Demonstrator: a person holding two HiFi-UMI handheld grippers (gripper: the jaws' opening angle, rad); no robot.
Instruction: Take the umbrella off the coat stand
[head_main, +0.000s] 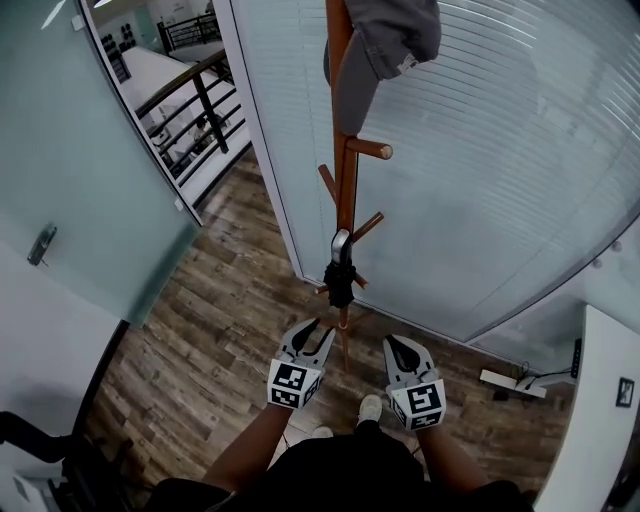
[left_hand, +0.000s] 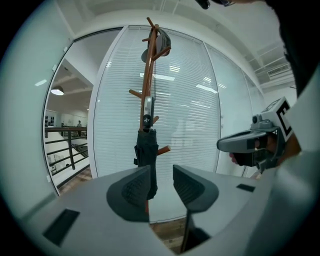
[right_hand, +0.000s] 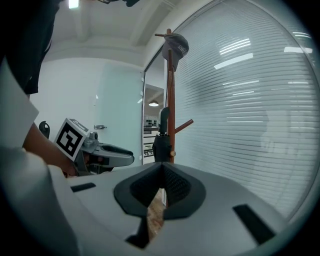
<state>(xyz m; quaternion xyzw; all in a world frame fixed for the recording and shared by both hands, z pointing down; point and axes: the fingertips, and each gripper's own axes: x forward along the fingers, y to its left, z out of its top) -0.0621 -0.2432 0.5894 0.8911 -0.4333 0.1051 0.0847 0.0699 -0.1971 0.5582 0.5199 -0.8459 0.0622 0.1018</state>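
A folded black umbrella hangs by its silver handle from a low peg of the wooden coat stand, just ahead of both grippers. My left gripper is below and slightly left of it. In the left gripper view the jaws stand open with nothing between them, and the umbrella hangs beyond the left pad. My right gripper is to the right of the stand's base. Its jaws are shut and empty, and the umbrella is straight ahead. A grey cap hangs at the top of the stand.
Behind the stand is a glass wall with white blinds. A frosted glass door stands at the left, with a railing beyond it. At the right are a white desk edge and a power strip on the wood floor.
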